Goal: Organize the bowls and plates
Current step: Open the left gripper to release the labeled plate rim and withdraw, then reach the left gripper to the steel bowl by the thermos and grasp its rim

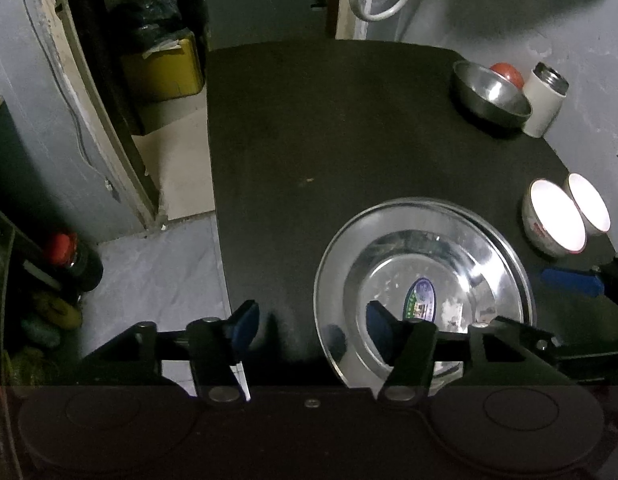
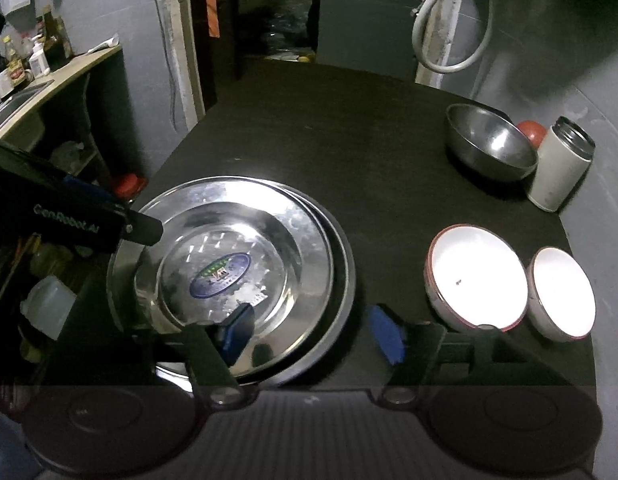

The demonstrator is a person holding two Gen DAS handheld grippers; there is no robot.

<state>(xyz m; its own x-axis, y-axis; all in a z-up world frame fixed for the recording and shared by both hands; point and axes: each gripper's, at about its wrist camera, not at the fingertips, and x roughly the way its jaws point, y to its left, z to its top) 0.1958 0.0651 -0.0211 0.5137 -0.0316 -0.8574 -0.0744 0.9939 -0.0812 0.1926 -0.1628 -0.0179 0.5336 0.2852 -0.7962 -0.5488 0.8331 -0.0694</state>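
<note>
Two steel plates sit stacked on the black table point(image 1: 309, 140), the upper plate point(image 1: 425, 280) point(image 2: 229, 276) bearing an oval sticker and the lower plate's rim point(image 2: 343, 280) showing at its right. My left gripper point(image 1: 312, 322) is open, its right finger above the stack's left edge. My right gripper point(image 2: 312, 332) is open, with its left pad point(image 2: 237, 332) over the stack's near rim. To the right stand a larger white bowl point(image 1: 557, 220) point(image 2: 477, 280) and a smaller white bowl point(image 1: 589, 204) point(image 2: 565, 294). At the far right rests a steel bowl point(image 1: 491, 94) point(image 2: 489, 144).
A white flask point(image 1: 545, 100) point(image 2: 561, 164) and a red round object point(image 1: 507, 74) point(image 2: 531, 132) stand behind the steel bowl by the wall. The table's left edge drops to a tiled floor point(image 1: 157, 280) with bottles. A counter point(image 2: 49, 80) stands far left.
</note>
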